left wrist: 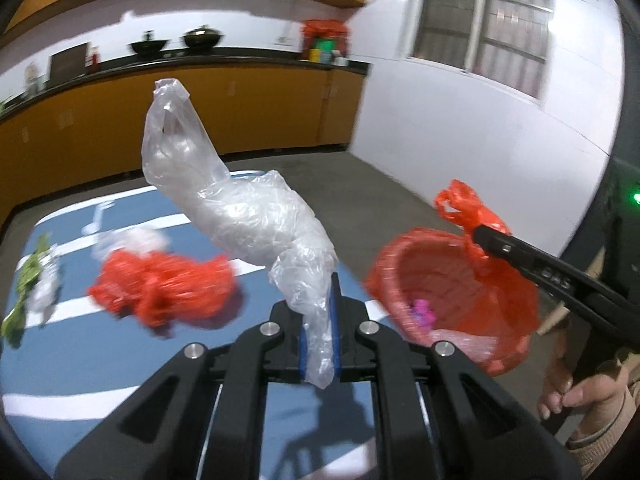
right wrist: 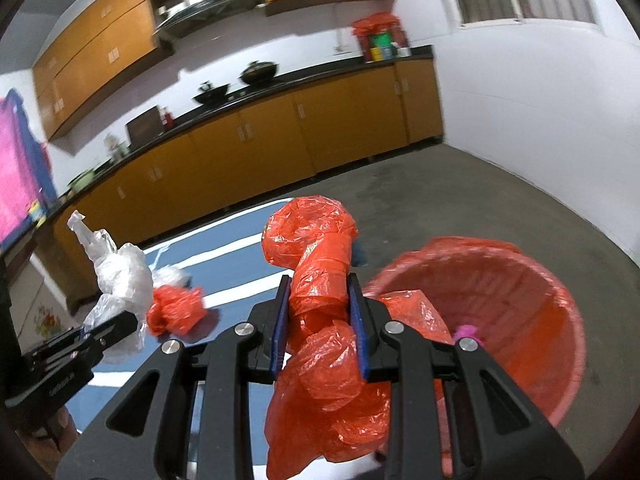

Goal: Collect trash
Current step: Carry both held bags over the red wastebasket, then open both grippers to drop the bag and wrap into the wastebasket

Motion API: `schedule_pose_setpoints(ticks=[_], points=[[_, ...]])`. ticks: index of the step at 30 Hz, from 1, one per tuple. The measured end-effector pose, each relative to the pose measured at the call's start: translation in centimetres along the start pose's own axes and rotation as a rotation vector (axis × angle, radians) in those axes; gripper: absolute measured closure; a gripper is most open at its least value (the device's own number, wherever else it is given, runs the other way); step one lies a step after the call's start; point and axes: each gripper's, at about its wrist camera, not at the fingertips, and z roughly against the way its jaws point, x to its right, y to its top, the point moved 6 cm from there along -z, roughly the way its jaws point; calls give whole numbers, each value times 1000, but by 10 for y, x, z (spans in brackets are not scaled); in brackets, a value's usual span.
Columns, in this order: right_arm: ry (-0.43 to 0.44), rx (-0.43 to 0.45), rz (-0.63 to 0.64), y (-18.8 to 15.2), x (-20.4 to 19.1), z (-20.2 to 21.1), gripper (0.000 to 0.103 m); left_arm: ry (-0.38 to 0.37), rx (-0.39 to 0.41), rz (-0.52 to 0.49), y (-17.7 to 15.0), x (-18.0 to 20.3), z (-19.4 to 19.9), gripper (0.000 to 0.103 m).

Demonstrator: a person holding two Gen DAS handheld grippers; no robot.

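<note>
While both hands are loaded, the stock stands as follows. Left gripper point(left wrist: 320, 332): fingers clamped on the tail of a clear plastic bag point(left wrist: 236, 208), which rears up towards the upper middle of the left wrist view. Right gripper point(right wrist: 320, 328): fingers pinched around a twisted red plastic bag point(right wrist: 320, 280), its bulk spilling out below and above the blue pads.

Receptacle: a red-lined bin point(left wrist: 448, 280) at lower right of the left view, mouth open, something small and pink point(left wrist: 422, 314) inside. Both held bags are near it, but neither is yet over the opening.

Uncollected, on the blue-and-white striped counter point(left wrist: 120, 368): one crumpled red bag point(left wrist: 160, 284) at centre left, a white wad point(left wrist: 132, 238) just behind it, green scraps point(left wrist: 28, 280) at the far left edge.

Risks, as I judge them:
- The clear bag is held by a thin tail only; a quick swing may slip it free short of the bin.
- The red bag resembles the liner; a release at the rim could drape it outside.
- The right gripper passing close may snag the liner and pull it off the bin.
</note>
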Motion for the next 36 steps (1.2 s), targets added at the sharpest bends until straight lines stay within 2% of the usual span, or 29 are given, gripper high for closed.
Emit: schedule_pose_setpoints(ticks=[8,15,23,28,29,31,32,36], points=[[-73,20,-79,5,55,17,75,-144,-24,-88,7,73,-38,93],[-111,18,-111,0,84,21,75,-219,-45,-140,5,121,-65,93],[-122,30,-155,4,103,22,75,-268,-92,-156,1,146,-94,93],[-115,36,-192,6,109,20,73,-272,-122,-151,-2,150,-110,89],[-113,39,-197,8,110,19,69,-272,-128,-148,-2,150,-113,88],[-107,41,-200,10,111,18,63,-264,-135,-145,-4,151,-117,74],[-107,43,-199,10,111,18,56,-260,-137,-144,-5,151,-118,72],[-117,62,-180,8,111,23,40,-234,-148,-136,-10,144,-123,63]])
